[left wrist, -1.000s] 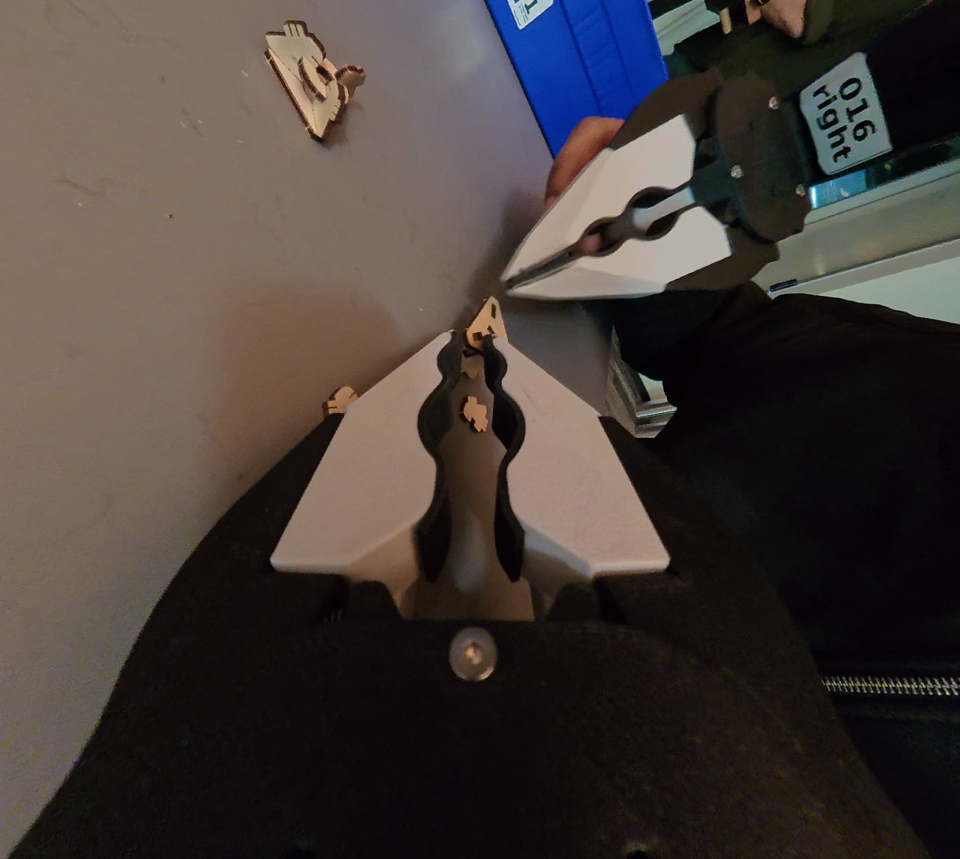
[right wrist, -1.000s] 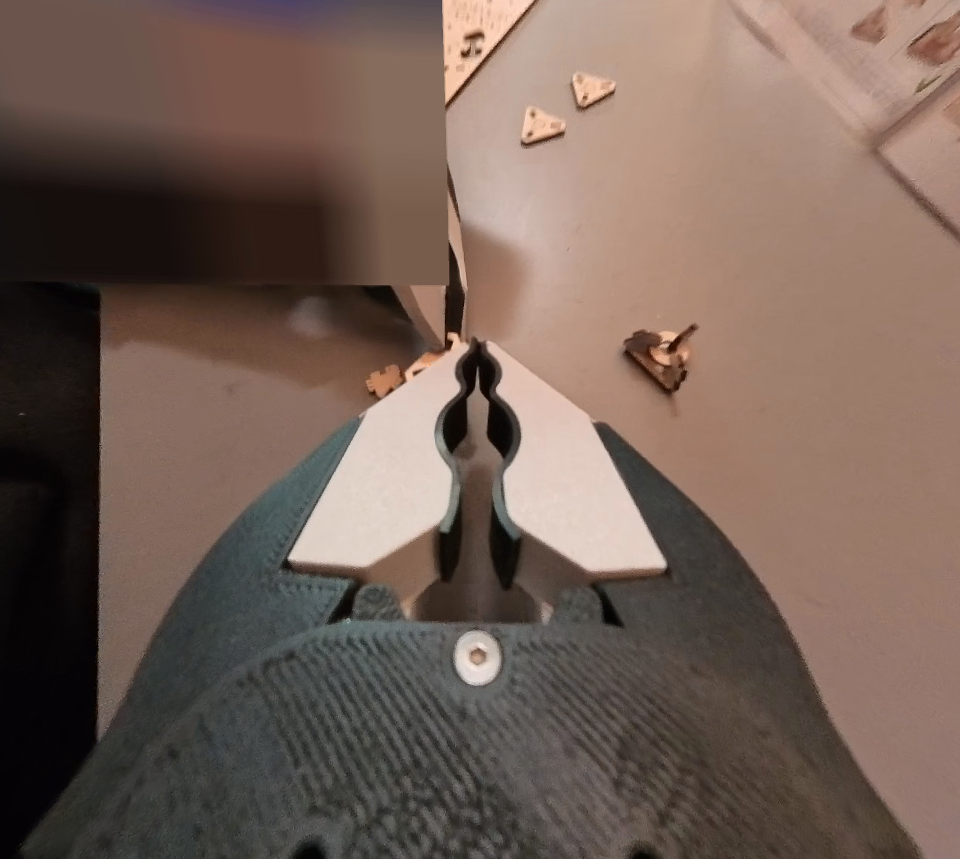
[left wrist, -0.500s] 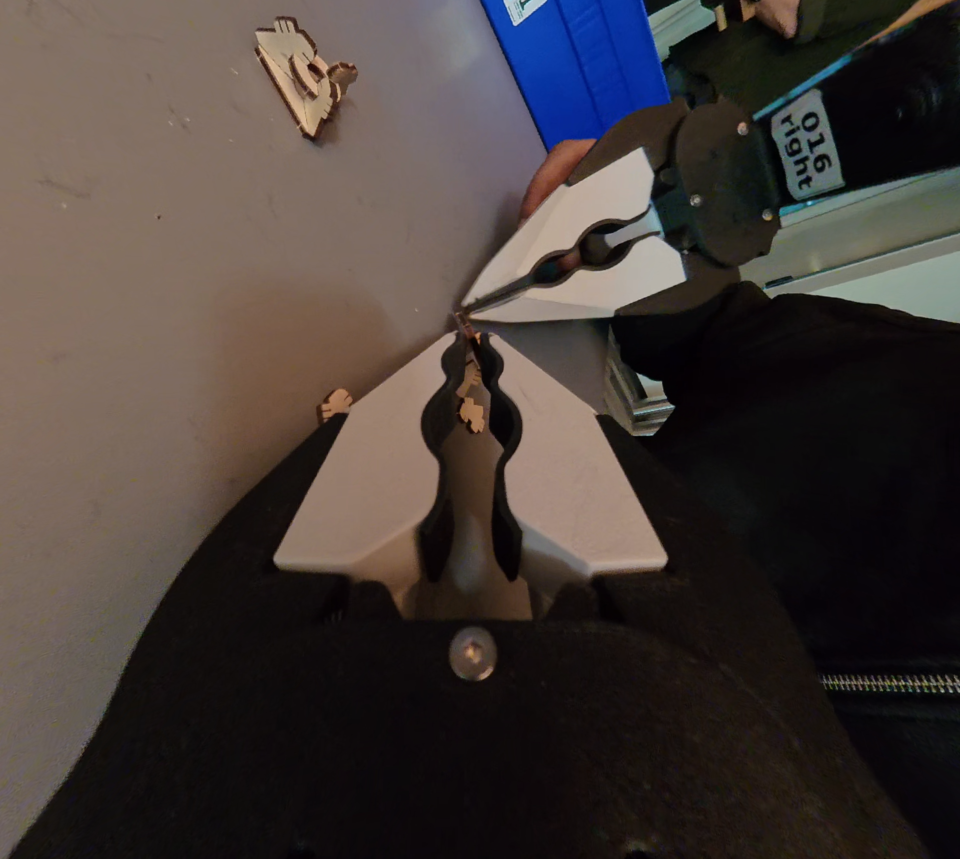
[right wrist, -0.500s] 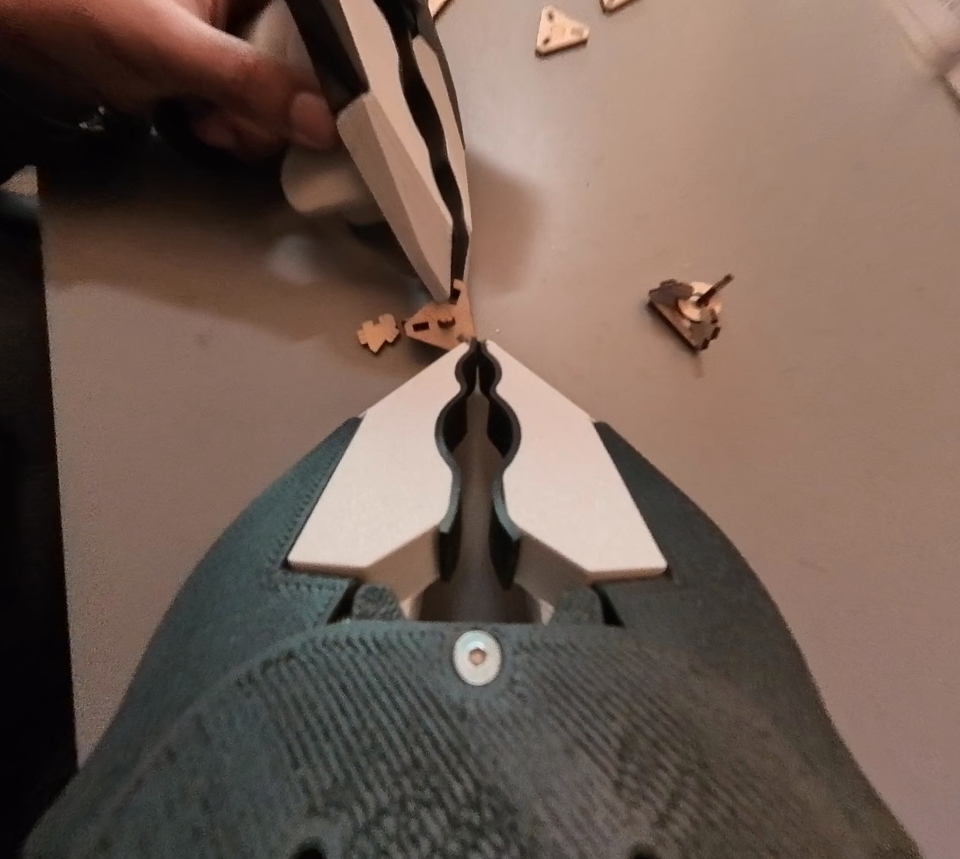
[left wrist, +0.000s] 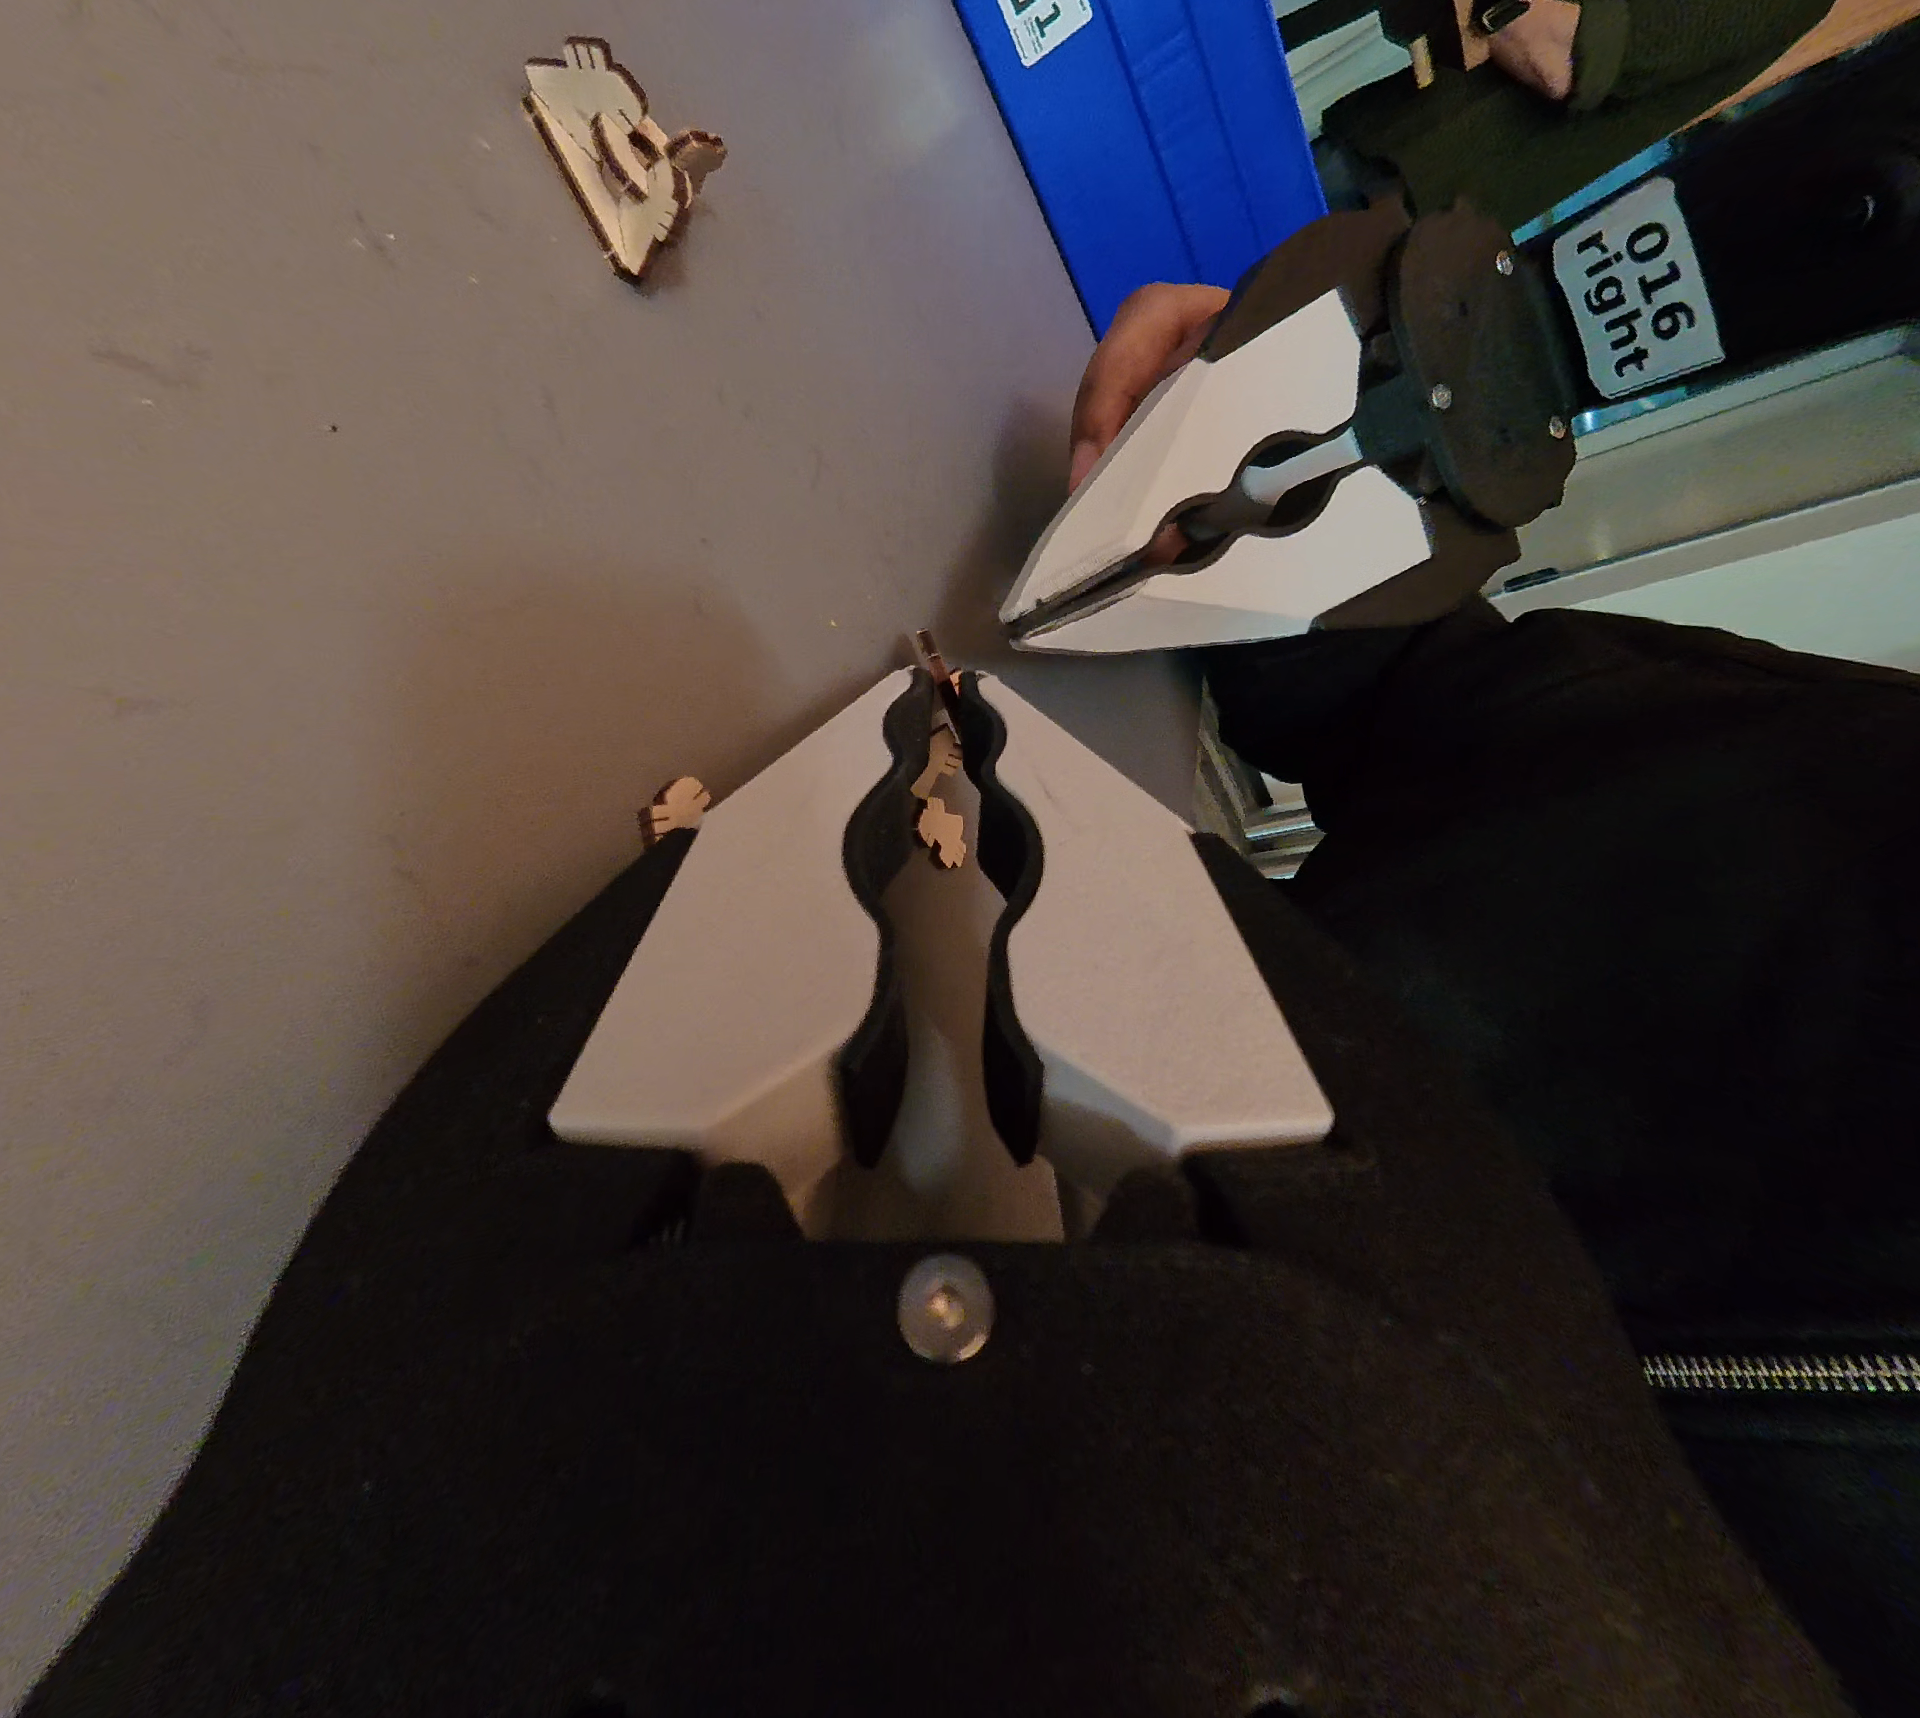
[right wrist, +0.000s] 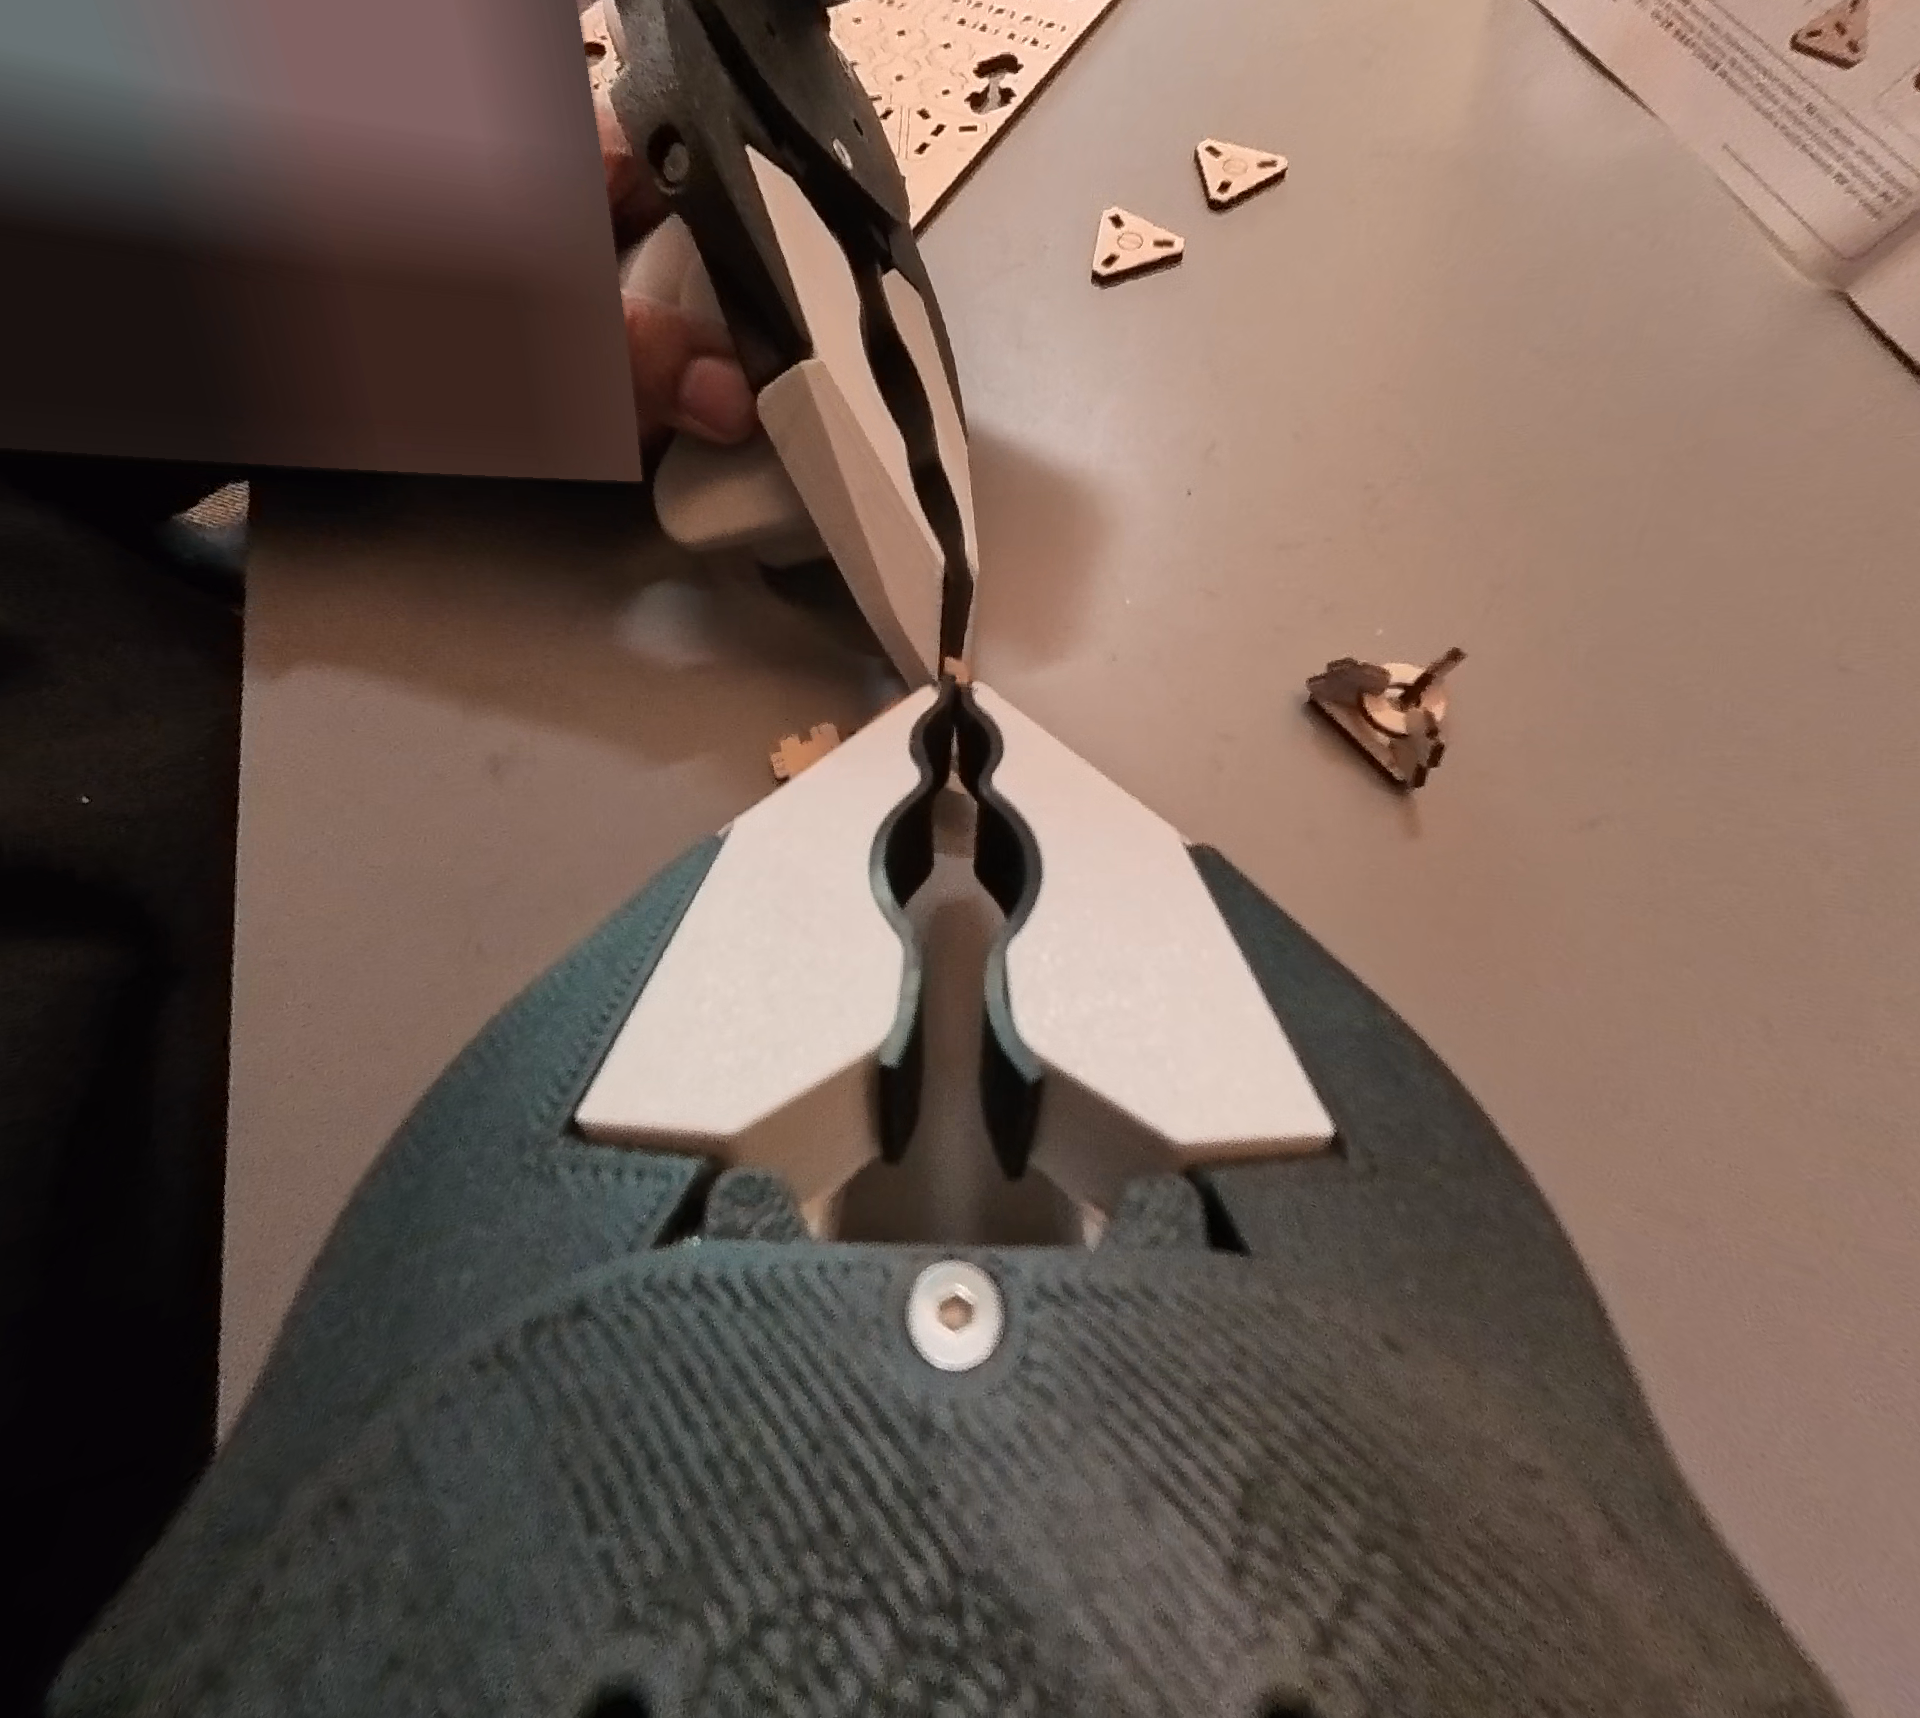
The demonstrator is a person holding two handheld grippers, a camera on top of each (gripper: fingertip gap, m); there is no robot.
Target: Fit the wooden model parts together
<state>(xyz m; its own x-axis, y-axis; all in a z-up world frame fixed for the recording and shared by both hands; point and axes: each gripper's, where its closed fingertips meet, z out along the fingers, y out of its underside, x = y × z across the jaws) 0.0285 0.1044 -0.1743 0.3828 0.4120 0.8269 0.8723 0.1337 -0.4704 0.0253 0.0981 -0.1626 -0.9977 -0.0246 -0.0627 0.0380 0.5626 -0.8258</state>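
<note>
Backed off toward the right of frame, the right tool [left wrist: 1013,619] is pinched together, empty; the left tool [left wrist: 940,681] clamps a thin wooden piece [left wrist: 928,652] pointing up-frame.

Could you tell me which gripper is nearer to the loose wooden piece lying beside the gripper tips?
Left. The left gripper stands just above the loose piece, its white finger right beside it; the right gripper is farther off, beyond the left tips.

White claws [left wrist: 940,681], black pads
</note>
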